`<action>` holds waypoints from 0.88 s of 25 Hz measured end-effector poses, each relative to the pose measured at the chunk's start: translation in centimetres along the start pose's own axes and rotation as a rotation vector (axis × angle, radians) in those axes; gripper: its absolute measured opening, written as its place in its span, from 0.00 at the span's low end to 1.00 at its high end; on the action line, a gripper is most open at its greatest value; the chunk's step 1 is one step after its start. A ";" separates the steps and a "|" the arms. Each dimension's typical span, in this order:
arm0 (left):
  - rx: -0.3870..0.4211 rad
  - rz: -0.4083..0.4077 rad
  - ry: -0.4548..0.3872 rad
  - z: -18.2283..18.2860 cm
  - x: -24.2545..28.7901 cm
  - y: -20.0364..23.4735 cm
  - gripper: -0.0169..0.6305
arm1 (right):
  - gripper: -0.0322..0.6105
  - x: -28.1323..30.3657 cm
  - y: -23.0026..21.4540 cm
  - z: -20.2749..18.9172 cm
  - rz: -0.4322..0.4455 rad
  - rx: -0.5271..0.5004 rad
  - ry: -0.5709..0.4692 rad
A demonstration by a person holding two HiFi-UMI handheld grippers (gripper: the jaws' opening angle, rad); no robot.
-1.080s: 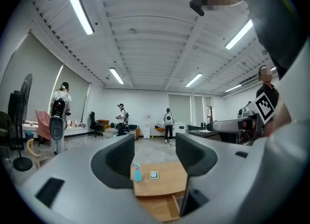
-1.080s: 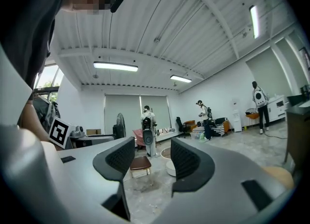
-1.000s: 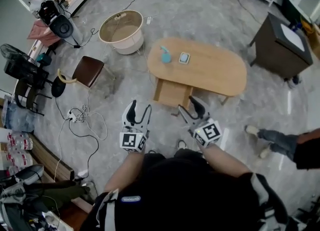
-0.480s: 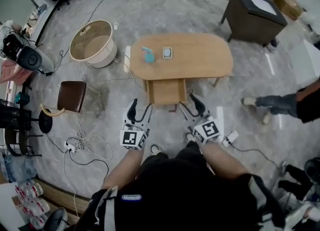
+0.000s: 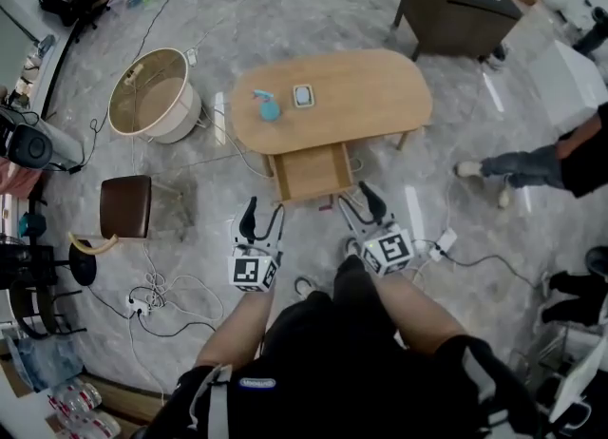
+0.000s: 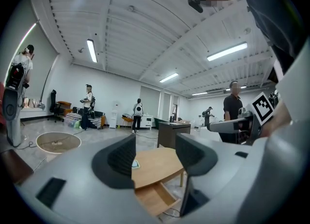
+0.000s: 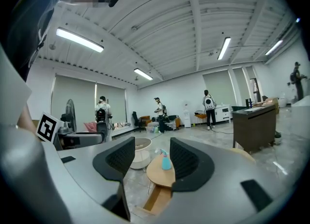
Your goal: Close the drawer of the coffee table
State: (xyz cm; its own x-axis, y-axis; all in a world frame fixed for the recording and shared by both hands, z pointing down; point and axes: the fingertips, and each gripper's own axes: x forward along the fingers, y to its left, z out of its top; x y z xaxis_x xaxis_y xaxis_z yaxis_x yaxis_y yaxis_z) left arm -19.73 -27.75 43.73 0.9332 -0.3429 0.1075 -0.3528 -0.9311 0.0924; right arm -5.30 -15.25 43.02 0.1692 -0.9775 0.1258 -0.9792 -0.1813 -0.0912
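An oval wooden coffee table [image 5: 361, 104] stands on the grey floor ahead of me. Its drawer [image 5: 312, 173] is pulled out toward me, empty inside. The left gripper [image 5: 263, 219] and right gripper [image 5: 355, 201] hang side by side just short of the drawer front, both open with nothing between the jaws. The left gripper view shows the table [image 6: 160, 165] and open drawer [image 6: 155, 199] through the gap between the jaws. From the right gripper view the table [image 7: 164, 174] and drawer [image 7: 156, 199] appear below the jaws.
A blue spray bottle [image 5: 265, 105] and a small teal box [image 5: 303, 95] sit on the tabletop. A round cream tub [image 5: 152, 104], a brown stool [image 5: 125, 207], floor cables [image 5: 157, 295], a dark cabinet [image 5: 456, 0] and a person's legs [image 5: 532, 166] surround the table.
The view has swung, so the table and its open drawer now lie straight ahead and closer to both grippers. Both grippers stay open.
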 end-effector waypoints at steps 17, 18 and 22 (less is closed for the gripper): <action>-0.020 -0.046 0.091 -15.9 10.2 -1.5 0.42 | 0.39 6.7 -3.5 -15.3 0.139 -0.011 0.096; -0.020 -0.047 0.102 -17.3 10.5 -1.4 0.42 | 0.39 7.1 -3.7 -16.4 0.140 -0.005 0.098; -0.017 -0.057 0.153 -23.4 11.1 -0.9 0.42 | 0.39 7.8 -4.5 -22.1 0.139 0.010 0.136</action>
State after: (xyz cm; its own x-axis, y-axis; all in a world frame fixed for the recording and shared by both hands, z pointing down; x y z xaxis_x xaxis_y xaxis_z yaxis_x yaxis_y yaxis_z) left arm -10.68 -27.84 67.99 0.9310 -0.2655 0.2506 -0.3019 -0.9458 0.1195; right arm -2.05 -19.66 66.28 0.0150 -0.9699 0.2432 -0.9908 -0.0473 -0.1272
